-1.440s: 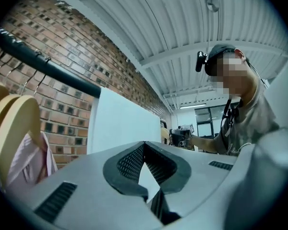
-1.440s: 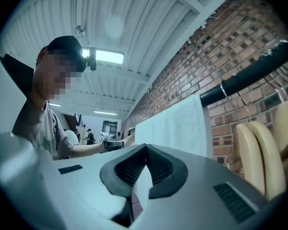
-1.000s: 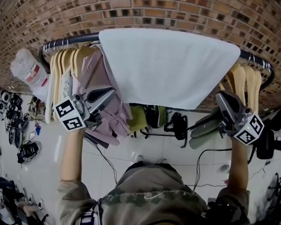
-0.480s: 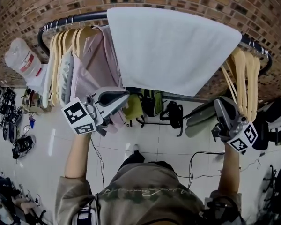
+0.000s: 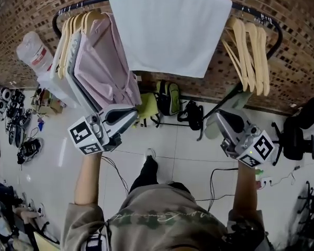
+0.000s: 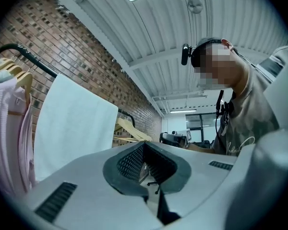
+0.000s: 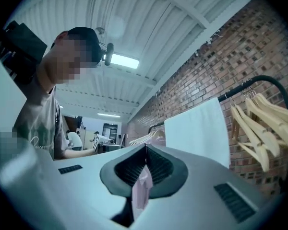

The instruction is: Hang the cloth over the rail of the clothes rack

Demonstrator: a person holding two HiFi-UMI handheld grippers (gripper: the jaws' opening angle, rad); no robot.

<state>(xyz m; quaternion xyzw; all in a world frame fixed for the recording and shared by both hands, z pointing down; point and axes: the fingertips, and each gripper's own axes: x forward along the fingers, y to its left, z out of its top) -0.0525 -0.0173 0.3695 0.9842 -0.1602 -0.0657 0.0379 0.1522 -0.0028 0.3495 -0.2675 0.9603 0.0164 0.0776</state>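
Observation:
The white cloth [image 5: 167, 30] hangs draped over the black rail [image 5: 249, 11] of the clothes rack, both halves falling flat against the brick wall. It also shows in the left gripper view as a cloth [image 6: 72, 123] at the left, and in the right gripper view as a cloth [image 7: 199, 131] at the right. My left gripper [image 5: 132, 114] is held below and left of the cloth, shut and empty. My right gripper [image 5: 217, 120] is held below and right of it, also shut with nothing gripped. Neither touches the cloth.
Pink and pale garments [image 5: 102, 67] hang on wooden hangers left of the cloth. Bare wooden hangers [image 5: 248, 51] hang to its right. A white plastic bag [image 5: 34, 54] sits at the rack's left end. Bags [image 5: 170, 98], cables and a black chair [image 5: 298, 135] are on the floor.
Both grippers have come down and back from the cloth's lower edge toward the person. The cloth stays on the rail, hanging straighter in view.

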